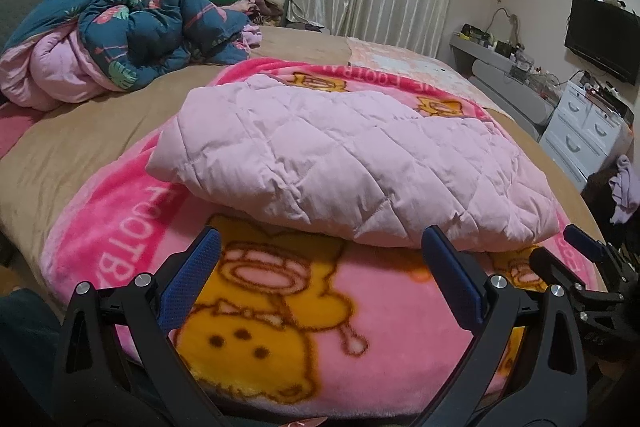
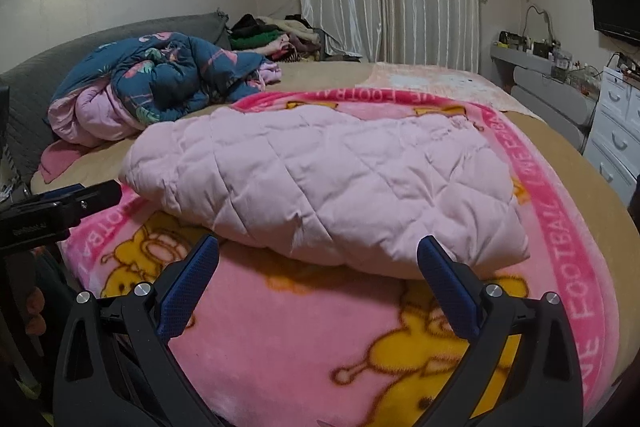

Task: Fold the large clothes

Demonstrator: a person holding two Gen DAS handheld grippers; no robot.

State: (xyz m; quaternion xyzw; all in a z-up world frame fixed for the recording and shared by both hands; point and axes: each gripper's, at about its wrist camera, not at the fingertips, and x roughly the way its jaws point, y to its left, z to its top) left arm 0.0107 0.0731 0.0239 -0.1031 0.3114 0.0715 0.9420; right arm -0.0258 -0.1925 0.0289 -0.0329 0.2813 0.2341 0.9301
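I see the pale pink quilted padded garment (image 1: 340,163) (image 2: 320,183) lying folded into a thick bundle on the bright pink fleece blanket with yellow cartoon bears (image 1: 280,315) (image 2: 288,331), which is spread over the tan bed (image 1: 80,131) (image 2: 592,163). My left tool (image 1: 320,251) is released, its blue-padded fingers spread wide just short of the garment's near edge, grasping nothing. My right tool (image 2: 318,259) is likewise released and empty, its right finger close beside the bundle's near corner. A crumpled dark teal flamingo-print duvet (image 1: 132,27) (image 2: 168,75) sits well apart near the headboard.
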